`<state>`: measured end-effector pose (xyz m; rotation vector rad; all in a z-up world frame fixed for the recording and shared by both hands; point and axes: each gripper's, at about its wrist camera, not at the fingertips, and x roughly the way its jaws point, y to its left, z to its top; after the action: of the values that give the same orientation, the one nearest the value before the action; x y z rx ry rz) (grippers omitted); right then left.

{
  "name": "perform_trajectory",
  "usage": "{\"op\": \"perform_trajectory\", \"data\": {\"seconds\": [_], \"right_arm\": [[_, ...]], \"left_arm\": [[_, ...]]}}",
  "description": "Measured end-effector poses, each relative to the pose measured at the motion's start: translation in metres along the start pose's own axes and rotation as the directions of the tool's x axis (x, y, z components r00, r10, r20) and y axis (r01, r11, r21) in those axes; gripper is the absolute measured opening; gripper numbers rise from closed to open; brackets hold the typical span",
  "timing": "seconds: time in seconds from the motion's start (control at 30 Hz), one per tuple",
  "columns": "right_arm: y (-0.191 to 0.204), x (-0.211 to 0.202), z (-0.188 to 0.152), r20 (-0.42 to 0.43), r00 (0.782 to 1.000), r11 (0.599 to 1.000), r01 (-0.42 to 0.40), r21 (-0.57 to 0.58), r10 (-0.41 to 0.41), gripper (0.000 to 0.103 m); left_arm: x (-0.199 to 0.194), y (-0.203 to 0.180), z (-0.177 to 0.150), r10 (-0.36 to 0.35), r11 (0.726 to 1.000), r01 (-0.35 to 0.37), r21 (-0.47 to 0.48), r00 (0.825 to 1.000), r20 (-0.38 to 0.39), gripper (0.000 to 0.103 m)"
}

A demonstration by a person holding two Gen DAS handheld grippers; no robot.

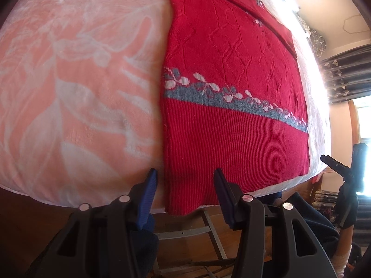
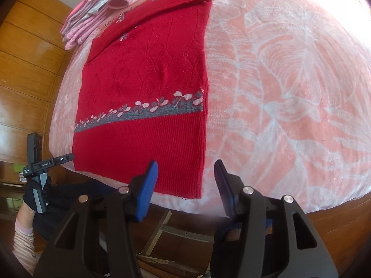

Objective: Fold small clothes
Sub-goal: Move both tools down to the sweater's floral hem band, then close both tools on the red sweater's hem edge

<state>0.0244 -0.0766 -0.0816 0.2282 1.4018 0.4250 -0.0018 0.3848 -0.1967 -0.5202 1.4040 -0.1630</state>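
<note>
Garment: red knitted sweater (image 2: 143, 106) with a grey and white flower band lies flat on the pink leaf-patterned blanket (image 2: 289, 88), hem at the near edge.
Left gripper (image 1: 185, 185): released, holds nothing, straddles the hem's left corner.
Right gripper (image 2: 185, 176): released, empty, at the hem's right corner.
Axis: the length runs straight away from both grippers.
Hidden: the collar end is cut off; sleeves seem folded in.
</note>
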Motion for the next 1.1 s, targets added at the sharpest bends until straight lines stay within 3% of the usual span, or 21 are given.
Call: {"op": "perform_trajectory", "data": {"seconds": [0.27, 0.4, 0.6, 0.9, 1.07, 1.1], "right_arm": [[0.000, 0.011, 0.000, -0.028, 1.000, 1.000, -0.007, -0.020, 0.007, 0.051], [-0.002, 0.015, 0.000, -0.038, 0.999, 1.000, -0.011, -0.024, 0.010, 0.051], [-0.010, 0.029, 0.001, -0.072, 0.997, 1.000, -0.016, -0.008, 0.016, 0.051], [-0.005, 0.049, -0.004, -0.109, 0.994, 0.998, 0.022, -0.055, -0.027, 0.051], [0.001, 0.054, -0.008, -0.113, 0.993, 0.996, 0.008, -0.085, -0.017, 0.038], [0.001, 0.054, -0.009, -0.113, 0.994, 0.997, 0.002, -0.083, -0.011, 0.031]], "left_arm": [[0.006, 0.009, 0.003, -0.135, 0.989, 0.135, -0.068, 0.991, 0.003, 0.051], [0.015, 0.008, 0.001, -0.223, 0.971, 0.219, -0.091, 0.974, -0.037, 0.041], [0.018, 0.004, 0.000, -0.205, 0.977, 0.201, -0.071, 0.978, -0.041, 0.039], [0.019, 0.013, 0.001, -0.198, 0.977, 0.194, -0.091, 0.980, -0.036, 0.023], [0.020, 0.012, 0.002, -0.194, 0.978, 0.191, -0.085, 0.980, -0.033, 0.019], [0.020, 0.011, 0.002, -0.196, 0.978, 0.193, -0.083, 0.980, -0.032, 0.016]]}}
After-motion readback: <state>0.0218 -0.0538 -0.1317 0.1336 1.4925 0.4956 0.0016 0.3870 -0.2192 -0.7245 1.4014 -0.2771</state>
